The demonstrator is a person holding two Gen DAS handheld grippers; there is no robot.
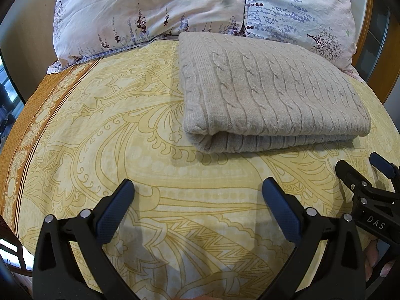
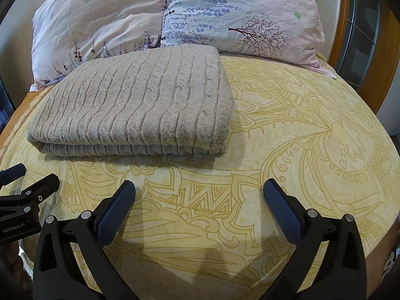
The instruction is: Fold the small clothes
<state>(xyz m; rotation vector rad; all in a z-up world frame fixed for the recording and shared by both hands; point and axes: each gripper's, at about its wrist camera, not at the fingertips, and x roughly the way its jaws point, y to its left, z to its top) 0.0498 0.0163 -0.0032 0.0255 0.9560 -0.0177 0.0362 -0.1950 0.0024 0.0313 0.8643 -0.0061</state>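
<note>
**A:** Starting at the left, what is there?

**B:** In the left wrist view, the bed sheet's (image 1: 175, 187) orange border band (image 1: 37, 115) runs down the left edge. The left gripper (image 1: 198, 192) hovers over the bare yellow sheet, fingers spread wide and holding nothing.

**A:** And the task's thing?

**B:** The grey cable-knit sweater (image 1: 270, 95) lies folded into a flat rectangle on the sheet, its thick folded edge facing the grippers. Its far edge touches or just overlaps the two floral pillows (image 1: 150, 12). I see no container in either view.

**A:** What does the other camera add?

**B:** The right wrist view puts the sweater (image 2: 140, 105) on its left and shows open sheet (image 2: 312, 137) to the right of it, up to a wooden frame (image 2: 387, 75) at the far right. The left view lacks that stretch. The right gripper (image 2: 200, 192) is also spread and empty, well short of the sweater.

**A:** Do the tools see each other?

**B:** Yes. Each gripper shows at the edge of the other's view, side by side, apart, with clear sheet between both and the sweater's near edge.
</note>
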